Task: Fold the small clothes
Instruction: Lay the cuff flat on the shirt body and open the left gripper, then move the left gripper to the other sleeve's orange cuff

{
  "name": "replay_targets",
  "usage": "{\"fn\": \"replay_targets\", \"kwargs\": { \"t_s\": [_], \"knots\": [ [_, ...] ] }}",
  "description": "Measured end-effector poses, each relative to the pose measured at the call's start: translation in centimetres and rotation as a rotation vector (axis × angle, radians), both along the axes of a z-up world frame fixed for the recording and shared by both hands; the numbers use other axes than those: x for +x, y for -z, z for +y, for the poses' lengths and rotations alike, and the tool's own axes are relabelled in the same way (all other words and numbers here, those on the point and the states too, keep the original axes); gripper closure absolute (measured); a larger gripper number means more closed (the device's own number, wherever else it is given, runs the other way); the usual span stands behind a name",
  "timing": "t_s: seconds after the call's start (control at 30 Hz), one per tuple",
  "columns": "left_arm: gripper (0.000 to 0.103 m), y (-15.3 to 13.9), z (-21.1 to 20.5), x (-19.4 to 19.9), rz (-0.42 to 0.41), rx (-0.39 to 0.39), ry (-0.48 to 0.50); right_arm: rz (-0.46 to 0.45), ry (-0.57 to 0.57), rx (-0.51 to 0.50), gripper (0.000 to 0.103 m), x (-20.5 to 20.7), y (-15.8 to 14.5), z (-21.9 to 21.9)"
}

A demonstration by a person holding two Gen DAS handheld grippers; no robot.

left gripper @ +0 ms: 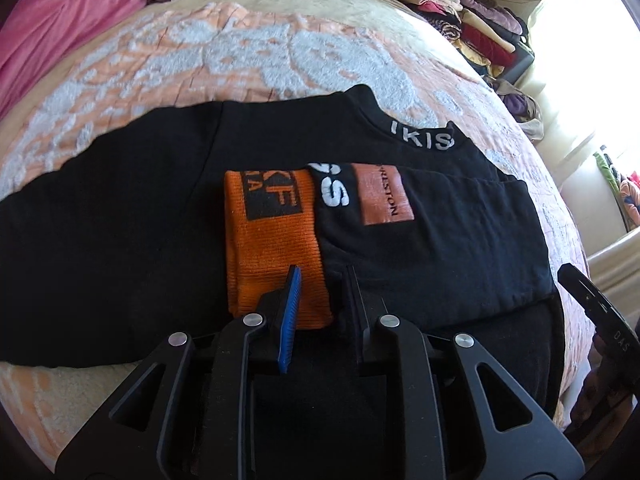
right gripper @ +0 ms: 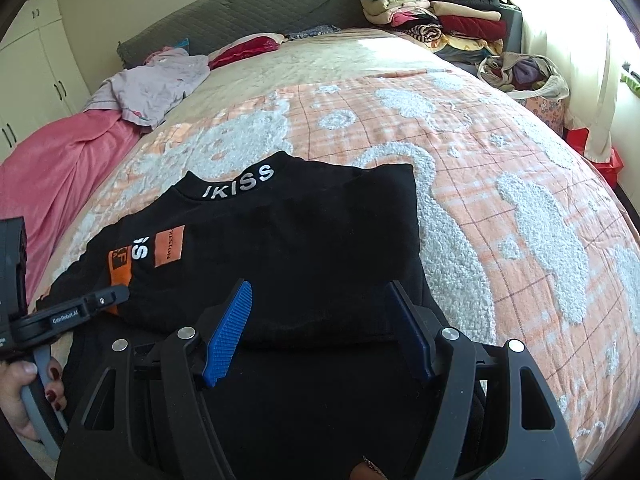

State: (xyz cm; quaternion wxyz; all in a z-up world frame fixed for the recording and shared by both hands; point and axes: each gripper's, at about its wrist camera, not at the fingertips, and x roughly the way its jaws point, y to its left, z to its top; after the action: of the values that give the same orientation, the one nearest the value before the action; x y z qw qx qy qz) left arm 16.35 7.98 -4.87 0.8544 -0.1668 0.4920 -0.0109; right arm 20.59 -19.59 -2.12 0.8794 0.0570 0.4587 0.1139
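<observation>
1. Black shirt [right gripper: 304, 248] lies flat on the bed, its near hem under both grippers, its collar with white lettering [right gripper: 240, 182] pointing away toward the headboard.
2. One sleeve with an orange cuff [left gripper: 272, 256] is folded across the shirt's front, beside an orange patch [left gripper: 382, 194].
3. Left gripper [left gripper: 324, 296] sits low over the folded sleeve; its jaws stand close together with a narrow gap over the cuff's edge, and whether they pinch cloth I cannot tell.
4. Right gripper [right gripper: 324, 332] hovers at the shirt's near edge with its jaws spread wide, blue pads [right gripper: 230, 332] showing, nothing between them.
5. A hand [right gripper: 20, 396] with dark nails holds the left gripper's handle at the right wrist view's left edge.
6. Bed cover [right gripper: 500, 184] is orange plaid with white fluffy patches; bare cover lies beyond the collar and off the shirt's right side.
7. Pink blanket [right gripper: 60, 172] and a pale garment [right gripper: 156, 88] lie along the bed's left side, well apart from the shirt.
8. Folded clothes [right gripper: 436, 20] are stacked past the far right corner, near a bright curtained window [right gripper: 568, 32]; a grey headboard [right gripper: 248, 16] and white cupboards [right gripper: 36, 56] close the room.
</observation>
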Motion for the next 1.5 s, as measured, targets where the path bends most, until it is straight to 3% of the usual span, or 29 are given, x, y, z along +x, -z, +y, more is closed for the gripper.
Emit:
{"fn": "replay_targets", "kwargs": {
  "t_s": [0.13,0.27,0.4,0.53,0.77,0.87,1.3,1.5],
  "knots": [
    [0.089,-0.1,0.0,-0.2,-0.008,-0.008,-0.001,0.034,0.006,-0.029,0.031,0.8,1.3,0.2],
    [0.088,-0.2,0.1,-0.4,-0.010,-0.017,-0.007,0.124,0.029,-0.069,0.031,1.4,4.0,-0.1],
    [0.088,-0.3,0.0,-0.5,-0.011,-0.019,-0.010,0.110,0.013,-0.109,0.031,1.1,4.0,0.5],
    [0.083,-0.6,-0.1,-0.7,-0.021,-0.024,-0.014,0.102,0.009,-0.032,0.025,0.2,3.1,0.2],
    [0.067,-1.9,-0.3,-1.6,-0.050,-0.008,-0.023,0.070,0.007,0.015,0.022,-1.2,1.1,0.2],
    [0.056,-2.6,-0.2,-2.2,-0.064,0.002,-0.031,0.052,0.005,0.028,0.009,-1.6,0.4,0.2],
    [0.020,-5.4,1.5,-5.3,-0.129,0.038,-0.091,-0.006,-0.030,0.020,0.005,-3.1,-1.9,1.6],
    [0.013,-6.1,2.9,-6.5,-0.142,0.046,-0.140,-0.037,-0.062,0.014,0.005,-3.8,-3.0,2.9]
  ]
}}
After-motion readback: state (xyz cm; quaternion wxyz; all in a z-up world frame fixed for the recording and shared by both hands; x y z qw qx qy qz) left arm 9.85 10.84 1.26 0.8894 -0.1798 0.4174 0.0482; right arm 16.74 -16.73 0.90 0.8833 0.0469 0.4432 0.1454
